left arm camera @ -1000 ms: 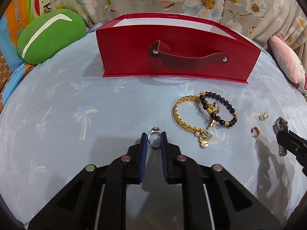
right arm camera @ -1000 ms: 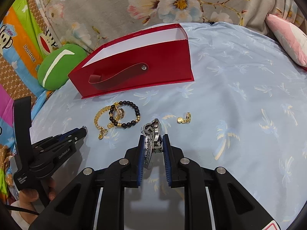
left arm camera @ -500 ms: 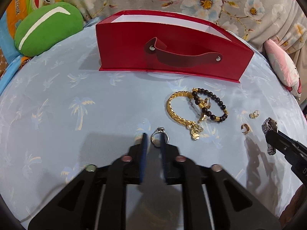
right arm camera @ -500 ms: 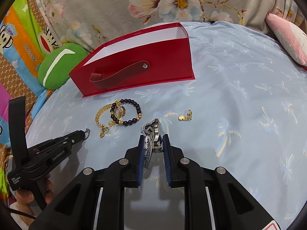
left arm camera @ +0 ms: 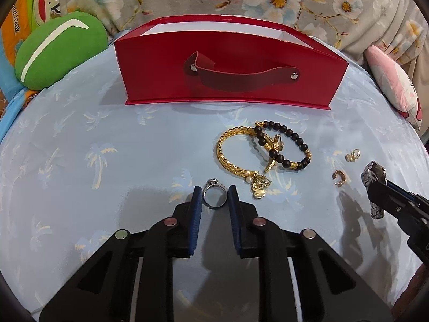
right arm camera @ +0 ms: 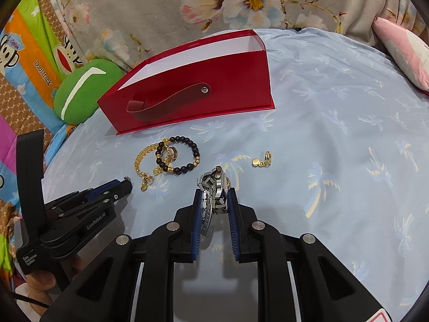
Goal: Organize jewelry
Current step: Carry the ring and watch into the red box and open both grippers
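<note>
Closing on the ring, the left claw needs care: tiny, hard, slippery; right claw grips the watch.

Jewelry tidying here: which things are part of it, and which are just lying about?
Part of the job:
- silver ring, between the closing left tool
- watch, held by the right tool
- gold bracelet
- beaded bracelet
- earrings
- red box

Lying about:
- green cushion
- pink pillow
</note>
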{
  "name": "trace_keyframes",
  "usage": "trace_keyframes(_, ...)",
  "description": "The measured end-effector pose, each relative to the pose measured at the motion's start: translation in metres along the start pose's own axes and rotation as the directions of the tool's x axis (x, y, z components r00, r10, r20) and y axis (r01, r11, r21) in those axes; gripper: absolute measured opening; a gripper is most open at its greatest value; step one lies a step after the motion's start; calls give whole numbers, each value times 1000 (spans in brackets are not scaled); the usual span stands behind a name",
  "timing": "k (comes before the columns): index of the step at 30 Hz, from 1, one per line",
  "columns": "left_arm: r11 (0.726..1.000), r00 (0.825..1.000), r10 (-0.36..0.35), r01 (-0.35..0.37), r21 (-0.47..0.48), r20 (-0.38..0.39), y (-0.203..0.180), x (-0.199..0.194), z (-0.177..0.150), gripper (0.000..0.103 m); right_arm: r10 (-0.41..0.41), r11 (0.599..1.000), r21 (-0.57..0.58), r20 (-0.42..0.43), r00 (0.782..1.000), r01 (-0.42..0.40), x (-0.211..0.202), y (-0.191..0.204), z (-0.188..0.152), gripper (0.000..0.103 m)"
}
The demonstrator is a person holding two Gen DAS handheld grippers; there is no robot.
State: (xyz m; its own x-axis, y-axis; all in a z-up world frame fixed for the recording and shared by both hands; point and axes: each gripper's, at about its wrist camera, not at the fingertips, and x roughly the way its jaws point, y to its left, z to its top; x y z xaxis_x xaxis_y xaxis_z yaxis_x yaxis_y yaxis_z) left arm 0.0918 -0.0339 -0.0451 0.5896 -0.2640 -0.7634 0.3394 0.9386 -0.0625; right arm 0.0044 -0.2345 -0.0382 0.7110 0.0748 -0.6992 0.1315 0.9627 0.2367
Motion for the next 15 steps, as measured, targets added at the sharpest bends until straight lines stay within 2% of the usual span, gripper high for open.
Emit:
trace_keyframes(10, 1000, 999, -14, 15, -21, 28, 4, -18, 6, 19, 8, 1000, -7, 19, 1000, -8, -7, 3, 7, 17)
trace_keyframes(15, 1000, 997, -11, 13, -22, 72, 13, -43, 38, 19, 27, 998, -54, 65, 997, -24, -19, 10, 39, 17)
